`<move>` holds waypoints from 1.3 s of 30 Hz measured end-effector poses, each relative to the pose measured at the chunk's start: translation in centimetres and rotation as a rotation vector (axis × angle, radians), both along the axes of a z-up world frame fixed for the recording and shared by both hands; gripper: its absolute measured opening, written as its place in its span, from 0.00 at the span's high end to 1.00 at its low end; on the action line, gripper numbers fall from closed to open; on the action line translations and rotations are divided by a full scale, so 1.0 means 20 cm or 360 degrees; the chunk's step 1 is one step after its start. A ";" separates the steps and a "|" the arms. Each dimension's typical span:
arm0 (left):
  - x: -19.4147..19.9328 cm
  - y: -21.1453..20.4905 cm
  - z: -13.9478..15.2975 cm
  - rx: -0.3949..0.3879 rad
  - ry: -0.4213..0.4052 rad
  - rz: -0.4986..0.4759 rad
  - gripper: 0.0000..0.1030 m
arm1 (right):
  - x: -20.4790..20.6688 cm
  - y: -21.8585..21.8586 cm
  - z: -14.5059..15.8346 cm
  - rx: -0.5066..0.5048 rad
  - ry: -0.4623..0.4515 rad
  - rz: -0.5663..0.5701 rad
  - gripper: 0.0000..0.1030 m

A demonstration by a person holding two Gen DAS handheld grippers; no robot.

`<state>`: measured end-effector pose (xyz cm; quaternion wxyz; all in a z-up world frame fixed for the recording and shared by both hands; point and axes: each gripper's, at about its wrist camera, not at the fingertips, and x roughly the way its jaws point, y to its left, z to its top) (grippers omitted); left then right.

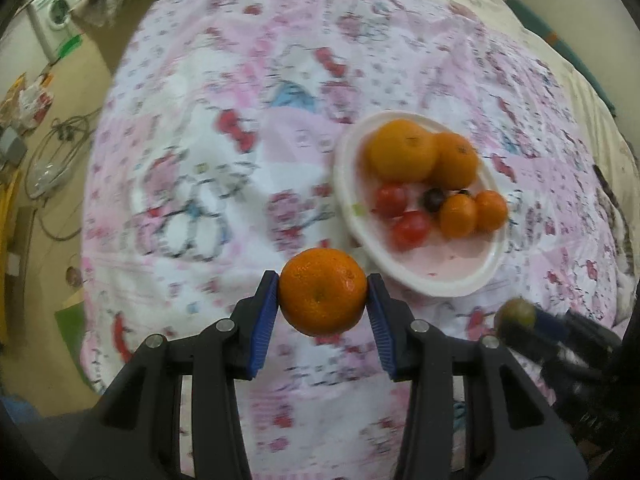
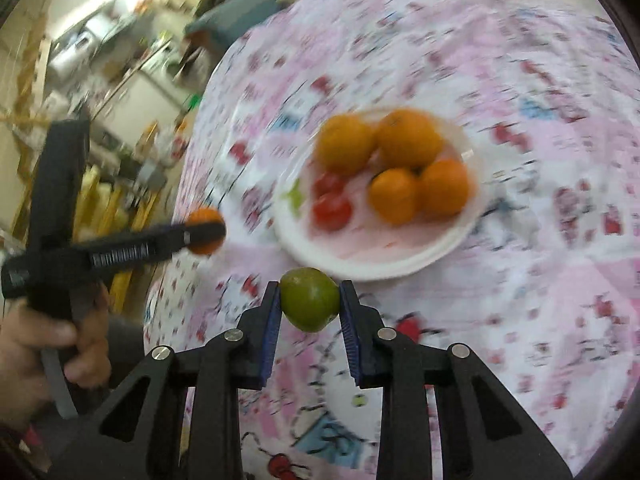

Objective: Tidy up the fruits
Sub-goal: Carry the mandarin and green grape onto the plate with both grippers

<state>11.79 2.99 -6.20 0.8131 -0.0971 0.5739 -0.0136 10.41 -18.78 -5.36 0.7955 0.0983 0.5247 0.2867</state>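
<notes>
My left gripper is shut on an orange mandarin, held above the pink patterned cloth just left of and nearer than the white plate. The plate holds several oranges, two red tomatoes and a dark grape. My right gripper is shut on a green lime, just in front of the plate's near rim. The left gripper with its mandarin shows at left in the right wrist view. The right gripper with the lime shows at lower right in the left wrist view.
The pink and white cloth covers a raised surface that drops off at left to a floor with cables. A washing machine stands far left. Cluttered shelves lie beyond the left edge.
</notes>
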 end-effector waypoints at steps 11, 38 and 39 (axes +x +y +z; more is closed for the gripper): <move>0.27 -0.30 -0.05 -0.0132 0.0009 -0.0120 0.61 | 0.06 -0.22 -0.04 -0.0030 0.0019 -0.0186 0.71; 0.24 -0.04 -0.01 -0.0079 -0.0105 0.0153 0.14 | 0.21 0.01 -0.18 -0.0135 0.0045 -0.0089 0.71; 0.22 -0.02 0.00 -0.0058 -0.0113 0.0151 0.14 | 0.23 0.03 -0.20 -0.0151 0.0049 -0.0089 0.71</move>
